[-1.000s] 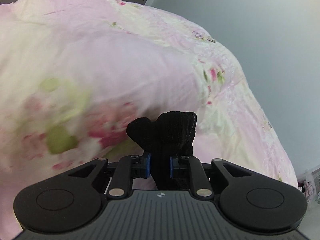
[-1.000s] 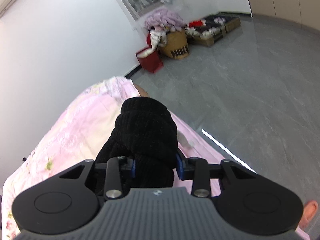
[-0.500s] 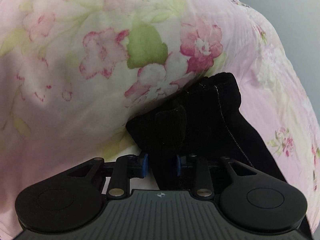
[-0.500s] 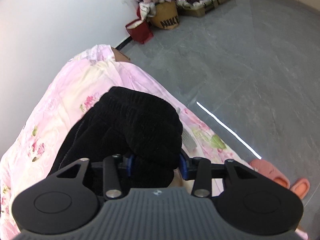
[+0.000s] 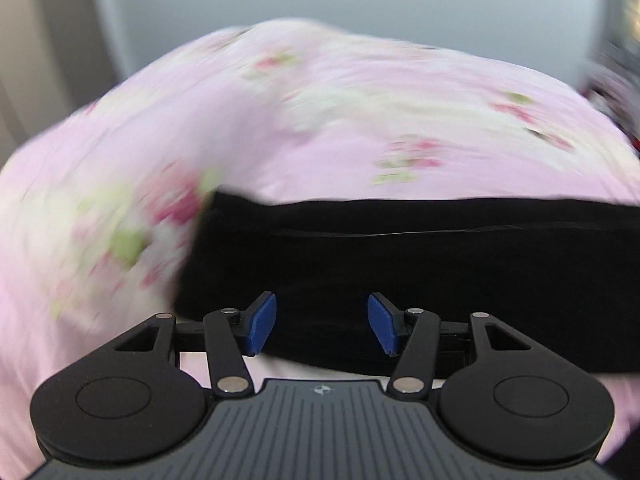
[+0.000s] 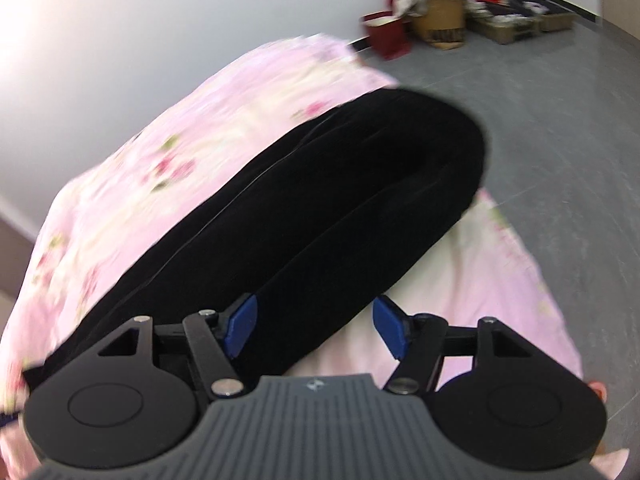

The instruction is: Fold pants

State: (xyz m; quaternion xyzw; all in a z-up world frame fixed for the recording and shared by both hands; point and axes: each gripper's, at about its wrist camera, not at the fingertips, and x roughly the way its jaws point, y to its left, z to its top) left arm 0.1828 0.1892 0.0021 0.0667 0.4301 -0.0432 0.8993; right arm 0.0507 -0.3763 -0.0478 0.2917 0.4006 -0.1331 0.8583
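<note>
As jaws open: grippers (both) over pants.

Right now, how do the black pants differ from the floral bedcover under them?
1. The black pants are plain and dark; the floral bedcover is pink with printed flowers.
2. The pants form a long narrow band; the bedcover spreads wide beyond them on all sides.
Both are soft cloth, and neither is gripped.

Bright, soft, even light; both fisheye views bend at the edges and the floral bedspread smears with motion blur.
</note>
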